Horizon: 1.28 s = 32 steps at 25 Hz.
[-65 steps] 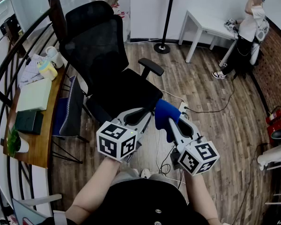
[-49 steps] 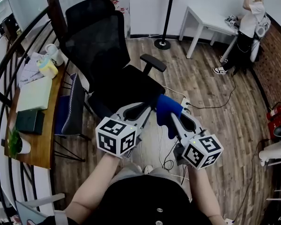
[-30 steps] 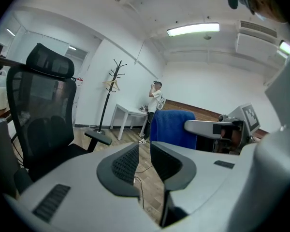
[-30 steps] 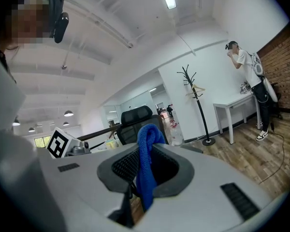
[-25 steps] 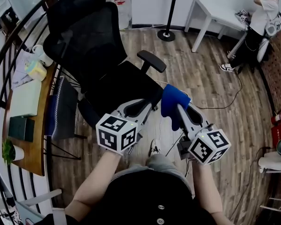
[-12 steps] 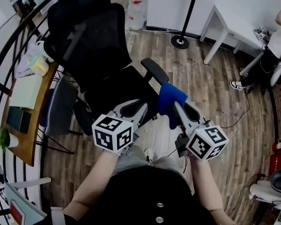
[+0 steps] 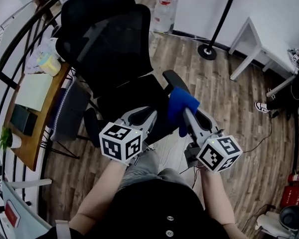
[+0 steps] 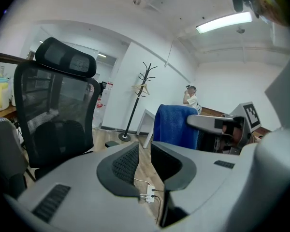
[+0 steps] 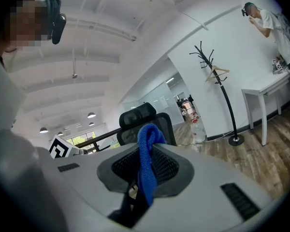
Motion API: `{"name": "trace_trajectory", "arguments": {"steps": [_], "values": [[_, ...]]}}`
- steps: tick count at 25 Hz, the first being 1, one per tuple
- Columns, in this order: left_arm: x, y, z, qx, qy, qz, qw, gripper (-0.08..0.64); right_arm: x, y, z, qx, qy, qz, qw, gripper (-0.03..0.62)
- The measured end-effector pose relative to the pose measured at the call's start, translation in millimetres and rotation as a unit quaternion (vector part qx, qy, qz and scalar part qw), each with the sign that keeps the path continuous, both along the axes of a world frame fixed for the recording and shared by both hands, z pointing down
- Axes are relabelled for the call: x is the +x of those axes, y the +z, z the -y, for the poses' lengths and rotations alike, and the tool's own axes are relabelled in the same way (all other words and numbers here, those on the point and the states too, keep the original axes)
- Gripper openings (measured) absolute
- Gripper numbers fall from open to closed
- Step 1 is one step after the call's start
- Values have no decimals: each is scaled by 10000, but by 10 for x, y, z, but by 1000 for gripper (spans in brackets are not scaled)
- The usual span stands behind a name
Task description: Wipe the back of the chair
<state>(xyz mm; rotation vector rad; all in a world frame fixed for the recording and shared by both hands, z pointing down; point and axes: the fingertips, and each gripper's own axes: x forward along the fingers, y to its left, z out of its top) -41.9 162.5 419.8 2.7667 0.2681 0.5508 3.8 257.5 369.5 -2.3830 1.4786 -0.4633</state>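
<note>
The black mesh office chair (image 7: 109, 39) stands in front of me with its seat toward me; it also shows as the chair (image 8: 58, 120) and behind the jaws as the chair (image 9: 145, 117). My right gripper (image 7: 185, 112) is shut on a blue cloth (image 7: 181, 102), which hangs over the jaws above the seat's right edge. In the right gripper view the cloth (image 9: 146, 163) is pinched between the pads. My left gripper (image 7: 153, 113) hovers over the seat front. Its jaws (image 8: 144, 151) stand a narrow gap apart with nothing between them. Neither gripper touches the chair's back.
A wooden desk (image 7: 25, 133) with a book, a bottle and papers runs along the left behind a dark curved railing (image 7: 20, 49). A grey side chair (image 7: 70, 113) stands beside it. A coat stand (image 7: 217, 26) and a white table (image 7: 259, 34) are at the back right. Cables lie on the floor.
I have moved around and closer to the chair, and the chair now fills the upper left of the view. Both grippers keep their pose, and the cloth stays held.
</note>
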Motion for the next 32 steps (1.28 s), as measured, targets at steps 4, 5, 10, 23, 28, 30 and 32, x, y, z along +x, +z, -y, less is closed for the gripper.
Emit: {"name": "trace_trajectory", "arguments": {"steps": [4,5,10,23,28,30,32], "values": [[261,28,365,1,-371,86,9993,86,351,-3,337,-62,-205,35,9998,72],[320,28,457,35,-477,115,9988,86,432,-8,417,-78,-265,38,9996,72],[666,-84,909,-16,-889,0,9960,86,827,-46,918,-91,-663,50,9977,72],[1012,-317,1833,87,-1396,-270,9898,72,1123,-244,1942,-35,-1382,-123,9903,72],[1007,-390,2039,7,-1636,-314,9860,71,1106,-291,2204,-91,-1691,-190,9854,72],[1009,-443,2119,-79,-1784,-396,9831,71,1104,-307,2322,-75,-1809,-214,9832,72],[1020,-499,2176,-75,-1895,-470,9807,69,1095,-325,2434,-38,-1952,-217,9805,72]]}}
